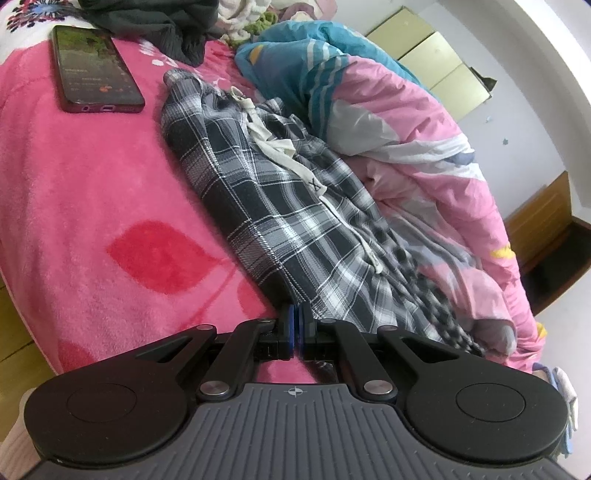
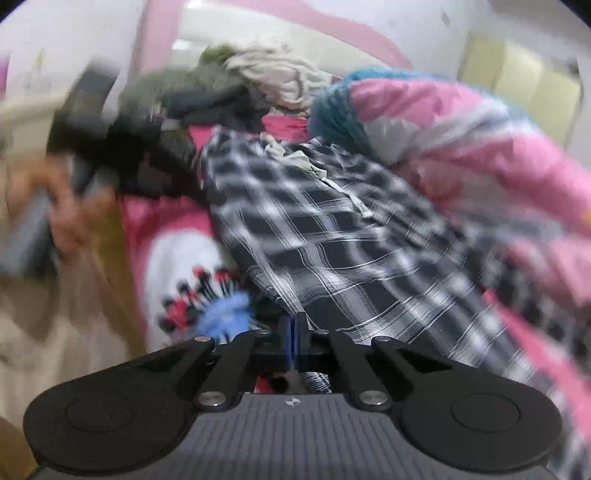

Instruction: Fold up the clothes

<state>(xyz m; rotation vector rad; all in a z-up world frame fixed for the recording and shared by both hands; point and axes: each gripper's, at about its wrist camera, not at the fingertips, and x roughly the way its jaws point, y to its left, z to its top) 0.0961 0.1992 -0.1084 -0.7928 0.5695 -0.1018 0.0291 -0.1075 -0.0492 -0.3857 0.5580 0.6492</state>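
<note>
The left claw (image 1: 296, 325) has its blue-padded fingers pressed together on the near hem of the black, grey and white plaid cotton shorts (image 1: 280, 206), which run from that grip toward one o'clock across the bed. A flat off-white woven drawstring (image 1: 275, 147) trails down the middle of the shorts. To the left, from nine to eleven o'clock, the plush hot-pink fleece blanket (image 1: 92, 192) lies bare and smooth, the widest open stretch on the bed, and ends in a rounded edge at the lower left. A glossy dark rectangular smartphone (image 1: 94, 68) rests flat on the blanket at eleven o'clock, apart from the shorts. On the right the shorts butt against a bunched pink, teal and white cotton quilt (image 1: 399, 122), which leaves no room on that side. A crumpled dark grey ribbed garment (image 1: 155, 26) sits at twelve o'clock. In the right wrist view (heavily motion-blurred) the right claw (image 2: 294, 332) is likewise closed on an edge of the plaid shorts (image 2: 332, 236), whose cloth fans out toward one and two o'clock, and a blurred hand (image 2: 64, 206) on the other gripper shows at nine o'clock.
</note>
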